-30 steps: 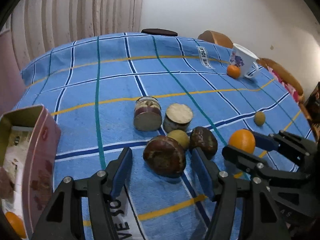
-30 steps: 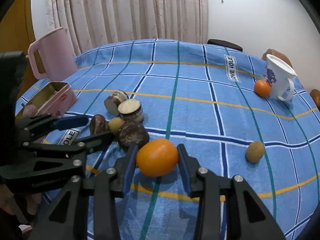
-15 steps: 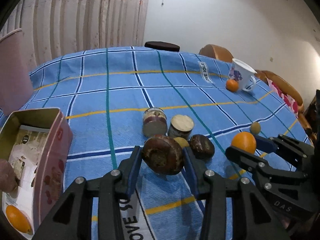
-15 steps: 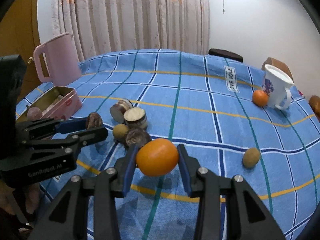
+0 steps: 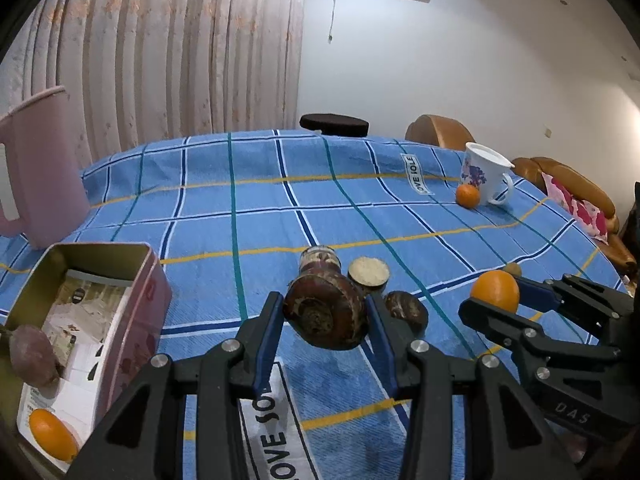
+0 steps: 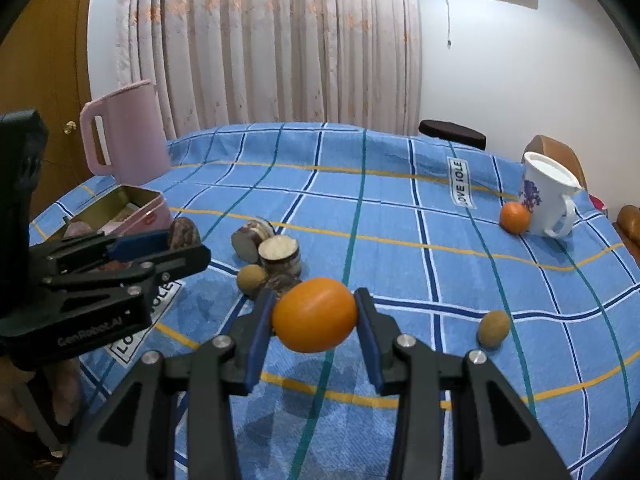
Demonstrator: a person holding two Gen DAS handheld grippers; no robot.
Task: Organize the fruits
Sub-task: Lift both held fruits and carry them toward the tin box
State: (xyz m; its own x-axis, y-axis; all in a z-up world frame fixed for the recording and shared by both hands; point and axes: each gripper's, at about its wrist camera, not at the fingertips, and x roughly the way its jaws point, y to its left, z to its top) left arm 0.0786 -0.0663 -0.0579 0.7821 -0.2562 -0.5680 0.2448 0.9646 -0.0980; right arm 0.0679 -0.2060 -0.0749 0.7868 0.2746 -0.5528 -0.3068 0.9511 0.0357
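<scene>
Left claw: mine, closed tight on a dark brown round fruit, both blue pads pressed to its sides, held above the blue checked cloth that covers the surface.
Right claw: mine too, clamped on an orange, lifted off the cloth; its shadow lies beneath.
Near left: an open pink tin lined with paper, holding a purple-brown fruit and a small orange fruit at its near end.
Just beyond my left claw: a dark brown fruit on the cloth, a cut stub with a pale top face, and a banded brown stub beside it, all close together.
From the right view: a small tan fruit sits by the same cluster, near left of my orange.
Near right: a lone tan fruit on the cloth, well apart from the cluster.
Far right: a white flowered mug with a second orange touching its left side.
Far left: a pink jug standing upright behind the tin.
Background: a pleated curtain and a white wall.
</scene>
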